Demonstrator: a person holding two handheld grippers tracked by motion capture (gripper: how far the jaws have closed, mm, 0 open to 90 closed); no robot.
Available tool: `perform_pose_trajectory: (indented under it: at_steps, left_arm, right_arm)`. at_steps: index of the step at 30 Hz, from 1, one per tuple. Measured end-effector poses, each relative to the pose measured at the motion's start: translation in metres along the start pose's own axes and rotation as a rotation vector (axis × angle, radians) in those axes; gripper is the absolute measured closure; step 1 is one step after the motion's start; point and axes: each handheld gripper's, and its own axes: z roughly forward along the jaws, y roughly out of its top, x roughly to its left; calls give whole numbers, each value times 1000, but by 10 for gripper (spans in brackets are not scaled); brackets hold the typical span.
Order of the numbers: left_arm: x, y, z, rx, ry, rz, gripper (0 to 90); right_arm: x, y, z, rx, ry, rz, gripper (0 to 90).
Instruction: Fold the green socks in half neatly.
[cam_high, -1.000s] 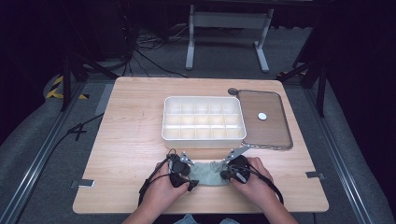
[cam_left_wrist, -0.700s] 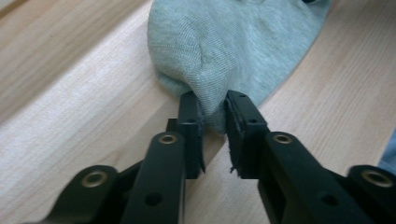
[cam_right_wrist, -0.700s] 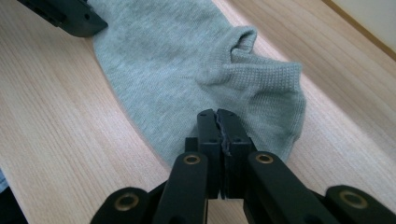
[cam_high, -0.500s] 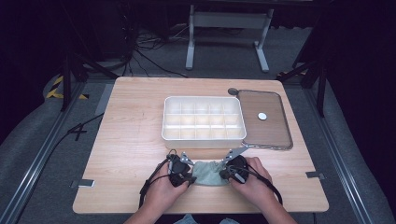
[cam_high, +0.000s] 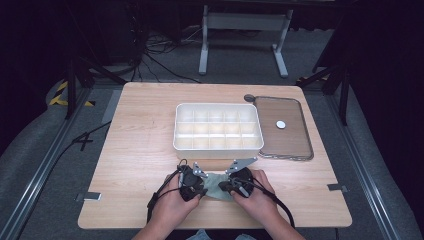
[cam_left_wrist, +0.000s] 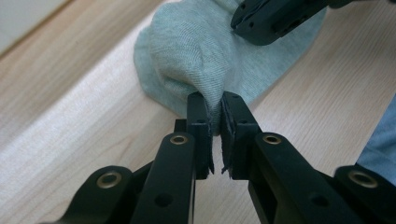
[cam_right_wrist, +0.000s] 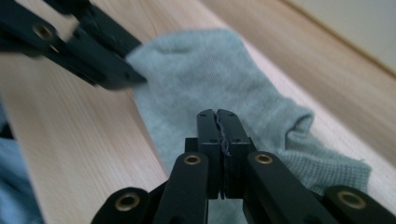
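A light grey sock (cam_high: 214, 181) lies near the table's front edge between my two hands. My left gripper (cam_left_wrist: 213, 105) pinches a raised fold of the sock (cam_left_wrist: 196, 46); its jaws have just been closing onto that fold. My right gripper (cam_right_wrist: 217, 116) is shut, with a thin edge of the sock (cam_right_wrist: 210, 74) caught between its pads. From above, the left gripper (cam_high: 199, 188) and the right gripper (cam_high: 224, 186) face each other across the sock, close together. Each gripper view shows the other gripper at the far end of the sock.
A white tray (cam_high: 218, 106) with several compartments stands mid-table behind the hands. To its right lies a brown lid (cam_high: 292, 145) with a small white disc (cam_high: 281, 124) on it. A small dark round object (cam_high: 249, 98) sits at the lid's far corner.
The right hand has shifted slightly toward the left hand. The sock looks more bunched between the two grippers. The left hand has stayed in place.
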Motion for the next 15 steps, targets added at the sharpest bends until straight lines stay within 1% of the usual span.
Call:
perform_pose_trajectory:
  at_steps: [1,2,3,4,5,6,8,9,10,12,13,14,15]
  left_arm:
    - [1,-1,2,6,-6,-1,816]
    - [1,-1,3,14,-3,-7,789]
    - [1,-1,3,17,1,-11,756]
    - [2,-1,3,14,1,-20,704]
    - [2,-1,3,14,1,-20,647]
    - [4,-2,4,7,2,-30,647]
    - [6,-3,5,9,5,-51,607]
    - [9,-4,7,6,0,-65,572]
    - [9,-4,7,6,0,-65,557]
    - [11,-4,12,11,-22,-90,543]
    - [10,-4,13,2,-27,-94,542]
    - [10,-3,14,-6,-27,-98,547]
    - [10,-3,15,-5,-29,-102,599]
  right_arm:
    - [1,-1,2,18,-11,-8,897]
    - [1,-3,5,33,-19,-25,898]
    - [2,-3,4,31,-19,-28,898]
    - [2,-3,4,36,-19,-30,899]
    - [1,-3,4,39,-15,-37,899]
    - [1,-3,4,39,-15,-37,899]
    - [0,-4,3,39,-9,-32,900]
    - [-1,-5,3,36,-3,-30,900]
    - [-1,-5,3,36,-3,-30,900]
    - [0,-4,4,38,-8,-49,900]
    - [1,-4,4,44,-14,-55,900]
    - [1,-4,4,46,-16,-60,900]
    - [1,-3,4,48,-14,-60,900]
